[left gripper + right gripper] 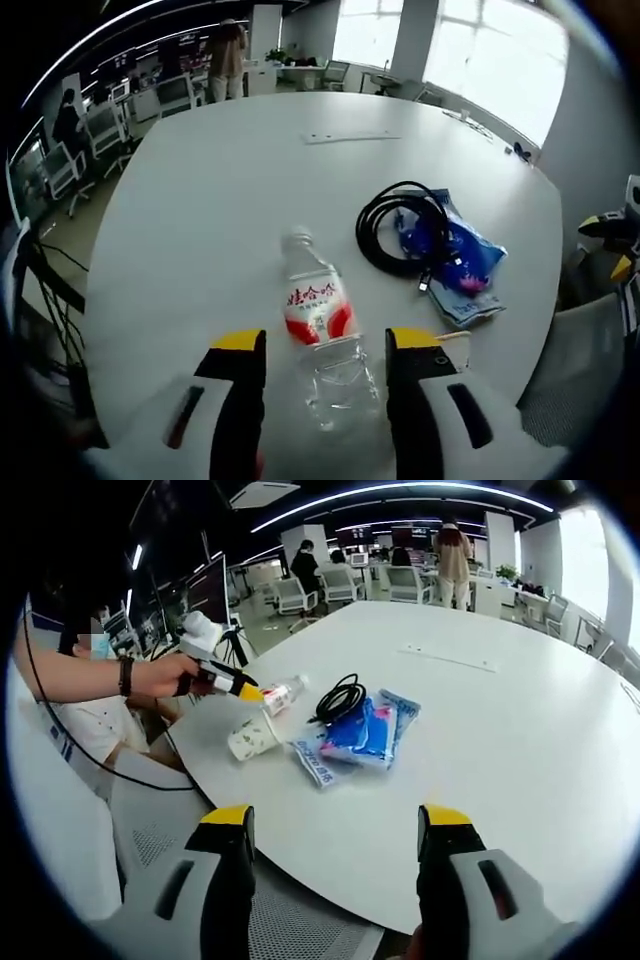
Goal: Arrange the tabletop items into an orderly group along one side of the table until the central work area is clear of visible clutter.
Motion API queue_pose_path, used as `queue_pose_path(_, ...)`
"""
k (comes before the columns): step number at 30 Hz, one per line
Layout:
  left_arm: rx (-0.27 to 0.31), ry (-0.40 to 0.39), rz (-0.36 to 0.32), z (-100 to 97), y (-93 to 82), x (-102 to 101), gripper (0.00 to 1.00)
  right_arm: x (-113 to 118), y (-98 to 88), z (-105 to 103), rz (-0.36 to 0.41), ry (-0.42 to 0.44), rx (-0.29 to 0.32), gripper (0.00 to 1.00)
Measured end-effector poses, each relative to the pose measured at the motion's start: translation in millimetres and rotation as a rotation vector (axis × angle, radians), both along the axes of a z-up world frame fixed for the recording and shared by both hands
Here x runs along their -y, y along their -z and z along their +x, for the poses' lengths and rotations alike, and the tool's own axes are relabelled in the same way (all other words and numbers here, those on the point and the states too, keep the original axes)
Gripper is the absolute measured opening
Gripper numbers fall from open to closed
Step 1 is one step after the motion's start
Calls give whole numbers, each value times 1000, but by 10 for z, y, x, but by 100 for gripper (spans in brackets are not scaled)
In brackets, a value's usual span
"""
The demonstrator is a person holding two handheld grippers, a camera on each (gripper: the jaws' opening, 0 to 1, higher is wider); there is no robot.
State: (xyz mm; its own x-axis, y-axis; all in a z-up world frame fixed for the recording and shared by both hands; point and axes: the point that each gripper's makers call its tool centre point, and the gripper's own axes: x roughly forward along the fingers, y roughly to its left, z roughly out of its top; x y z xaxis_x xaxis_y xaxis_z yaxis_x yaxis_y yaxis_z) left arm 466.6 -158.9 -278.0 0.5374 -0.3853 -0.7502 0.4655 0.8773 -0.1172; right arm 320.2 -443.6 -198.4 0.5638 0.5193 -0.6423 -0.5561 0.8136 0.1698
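A clear water bottle with a red and white label lies on the white table, between the jaws of my left gripper. The jaws stand open on either side of it with small gaps. Right of it lie a coiled black cable and a blue packet. In the right gripper view a hand holds the left gripper against the bottle, with a paper cup on its side, the cable and the blue packet beside it. My right gripper is open above the table's near edge, holding nothing.
A flat printed packet lies under the blue one. A thin white strip lies farther across the table. A grey mesh chair stands at the near edge. Office chairs, desks and people fill the background.
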Motion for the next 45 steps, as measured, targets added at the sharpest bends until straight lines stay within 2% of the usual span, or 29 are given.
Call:
queue_pose_path(4,-20,8,3,39,26,25,47,-10,4,3,-2,-4,-1,65)
queue_pose_path(6,-52,9,-28,50,45,76,49,-13,2,13,0,-3,1,65)
queue_pose_path(8,-52,6,-29,96,43,93,50,-17,1,23,4,-1,1,65)
queue_pose_path(14,-78,23,19,174,115,122,48,-24,20,12,7,0,-7,65)
queue_pose_path(24,-158,29,71,226,272,131,46,32,17,7,8,19,-6,65)
queue_pose_path(32,-225,11,76,237,381,154,45,50,31,8,10,27,-8,65)
queue_pose_path(41,-256,-6,85,260,444,171,44,76,42,26,13,34,-6,65)
queue_pose_path(45,-266,-52,55,265,450,149,43,73,43,29,17,35,-4,66)
